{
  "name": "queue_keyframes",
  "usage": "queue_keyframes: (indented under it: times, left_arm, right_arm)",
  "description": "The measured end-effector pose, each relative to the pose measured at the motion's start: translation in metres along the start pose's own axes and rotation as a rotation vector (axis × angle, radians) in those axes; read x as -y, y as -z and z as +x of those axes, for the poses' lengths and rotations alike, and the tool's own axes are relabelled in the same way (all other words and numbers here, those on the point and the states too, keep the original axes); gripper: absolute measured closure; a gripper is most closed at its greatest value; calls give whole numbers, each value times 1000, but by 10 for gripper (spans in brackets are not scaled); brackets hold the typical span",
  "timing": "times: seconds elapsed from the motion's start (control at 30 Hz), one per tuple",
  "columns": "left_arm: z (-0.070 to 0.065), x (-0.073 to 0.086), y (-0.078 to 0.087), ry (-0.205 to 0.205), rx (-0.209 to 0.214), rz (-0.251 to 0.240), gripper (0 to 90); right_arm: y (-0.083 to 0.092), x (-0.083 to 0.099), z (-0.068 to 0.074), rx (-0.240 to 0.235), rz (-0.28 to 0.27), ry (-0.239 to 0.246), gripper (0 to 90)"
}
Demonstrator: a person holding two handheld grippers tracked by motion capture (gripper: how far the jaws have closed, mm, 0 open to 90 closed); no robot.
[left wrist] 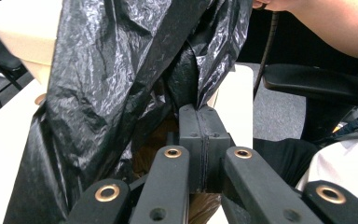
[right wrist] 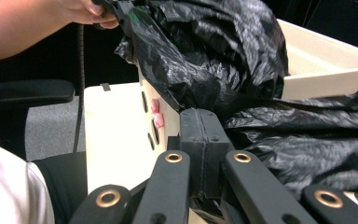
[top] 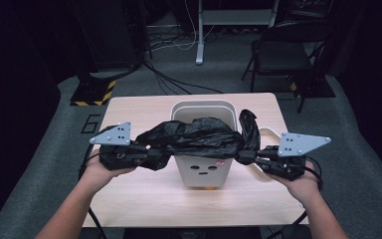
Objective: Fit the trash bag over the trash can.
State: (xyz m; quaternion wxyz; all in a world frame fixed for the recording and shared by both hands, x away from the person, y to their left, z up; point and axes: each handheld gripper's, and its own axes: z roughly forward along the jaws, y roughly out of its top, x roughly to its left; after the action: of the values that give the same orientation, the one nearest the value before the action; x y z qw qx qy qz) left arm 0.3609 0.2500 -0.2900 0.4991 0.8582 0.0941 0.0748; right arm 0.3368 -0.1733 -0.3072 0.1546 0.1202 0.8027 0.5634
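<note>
A black plastic bag (top: pixel 196 137) hangs stretched over the open top of a cream bin (top: pixel 204 172) with a small face on its front. My left gripper (top: pixel 155 154) is shut on the bag's left edge. My right gripper (top: pixel 243 157) is shut on its right edge, just beside the bin's rim. In the left gripper view the bag (left wrist: pixel 121 84) rises from the pinched jaws, with the bin (left wrist: pixel 23 32) behind it. In the right gripper view the bag (right wrist: pixel 214 56) bunches over the bin's rim (right wrist: pixel 326 60), above the closed jaws.
The bin stands mid-table on a light wooden table (top: pixel 144 199). A white flat object (top: pixel 271 137) lies at the bin's right. Beyond the table stand a black folding chair (top: pixel 283 50), a desk leg (top: pixel 199 35) and floor cables.
</note>
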Motion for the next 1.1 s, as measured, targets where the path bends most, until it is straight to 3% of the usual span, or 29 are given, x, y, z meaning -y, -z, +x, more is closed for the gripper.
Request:
queue_keyframes:
  times: [0.1,0.27,0.37,0.5,0.63,0.7,0.9,1.1]
  left_arm:
    - [-1,1,-3,-3,17,5,893]
    - [2,8,-7,14,5,32,893]
    - [6,14,-12,43,10,29,893]
    - [6,14,-13,37,16,49,893]
    - [-1,6,3,39,13,-7,771]
    - [-7,1,14,34,-11,-37,705]
    - [-12,-14,34,-3,-81,-48,656]
    - [-5,-25,32,-2,-143,-58,515]
  right_arm:
    - [-4,4,-2,-2,12,-8,900]
    - [-6,14,-7,19,51,-41,900]
    - [-6,18,-9,17,45,-58,900]
    - [-7,19,-9,17,48,-59,900]
    - [-7,19,-10,10,48,-68,900]
    - [-8,19,-9,-2,41,-74,900]
    - [-9,18,-9,-5,41,-78,900]
    - [-8,18,-9,-8,42,-81,899]
